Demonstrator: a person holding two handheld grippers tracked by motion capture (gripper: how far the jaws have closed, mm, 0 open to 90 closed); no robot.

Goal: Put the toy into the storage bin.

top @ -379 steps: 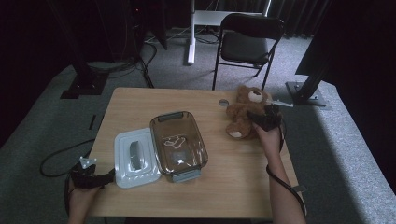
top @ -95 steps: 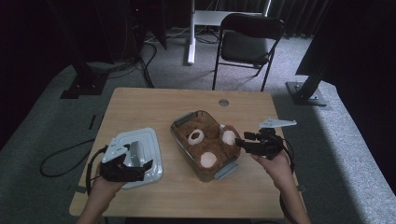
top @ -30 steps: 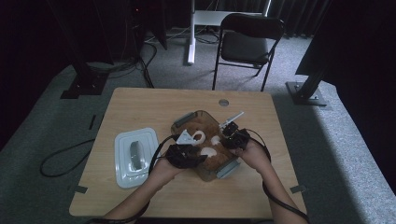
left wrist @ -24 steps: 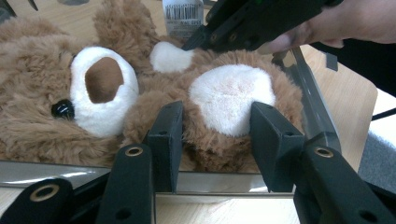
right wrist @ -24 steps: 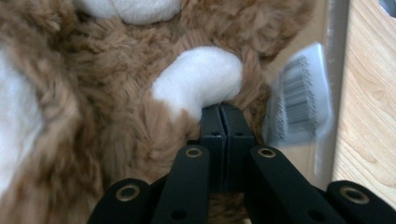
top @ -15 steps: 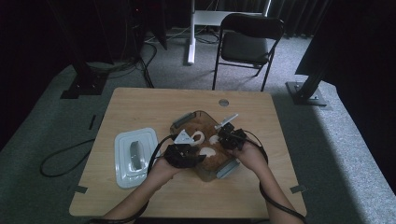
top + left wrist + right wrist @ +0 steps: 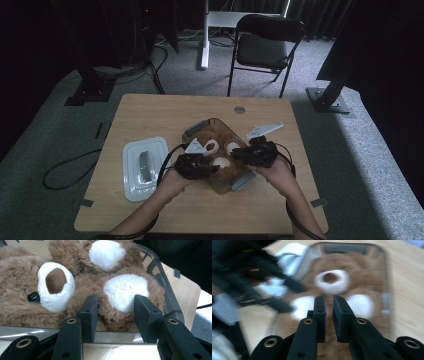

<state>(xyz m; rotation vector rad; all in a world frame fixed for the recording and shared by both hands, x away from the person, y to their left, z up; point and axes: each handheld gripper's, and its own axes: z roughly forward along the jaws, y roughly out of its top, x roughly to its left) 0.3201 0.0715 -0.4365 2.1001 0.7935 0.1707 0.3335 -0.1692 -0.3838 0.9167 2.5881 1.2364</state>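
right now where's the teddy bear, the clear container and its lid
teddy bear [image 7: 56,280] left gripper view, brown nose patch
clear container [image 7: 197,127] high view, grey clip at far rim
lid [image 7: 145,166] high view, grey centre handle

So the teddy bear [image 7: 217,155] is lying in the container [image 7: 200,126], roughly mid-surface [image 7: 150,110] — the lid [image 7: 145,167] sits flat just to its left, a bit apart. Left gripper [image 7: 197,167] is at the container's near-left edge, right gripper [image 7: 257,152] at its right side. Behind the surface, on the floor — a folding chair [image 7: 267,47].
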